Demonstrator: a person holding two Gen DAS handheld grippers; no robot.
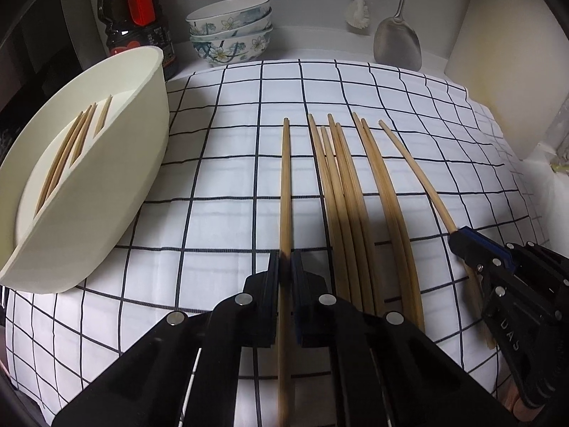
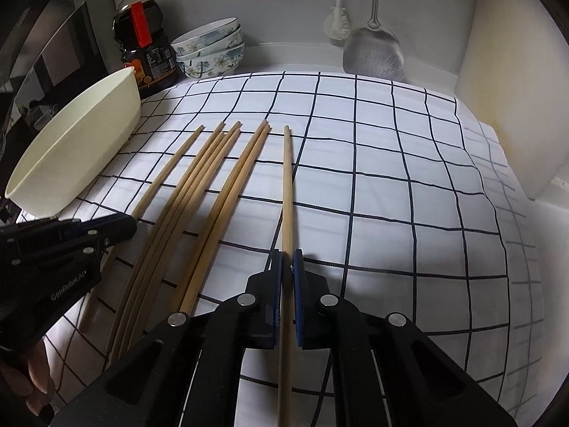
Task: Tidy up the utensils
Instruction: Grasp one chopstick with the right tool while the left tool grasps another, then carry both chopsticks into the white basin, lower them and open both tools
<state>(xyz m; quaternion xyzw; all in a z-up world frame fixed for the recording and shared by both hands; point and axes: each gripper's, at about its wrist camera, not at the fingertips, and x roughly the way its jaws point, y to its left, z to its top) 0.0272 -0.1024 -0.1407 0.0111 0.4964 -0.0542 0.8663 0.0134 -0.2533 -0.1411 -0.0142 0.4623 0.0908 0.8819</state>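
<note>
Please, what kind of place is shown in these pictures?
Most likely a home kitchen counter. Stacked floral bowls and a dark sauce bottle stand at the back wall, a metal spatula and dish brush hang there, and chopsticks lie on a checked cloth.

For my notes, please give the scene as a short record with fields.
surface: white cloth with dark grid lines
left gripper: shut on the leftmost wooden chopstick
right gripper: shut on the rightmost wooden chopstick
loose chopsticks: six, lying between those two
cream oval plastic holder: at left, chopsticks already in its slots
</note>
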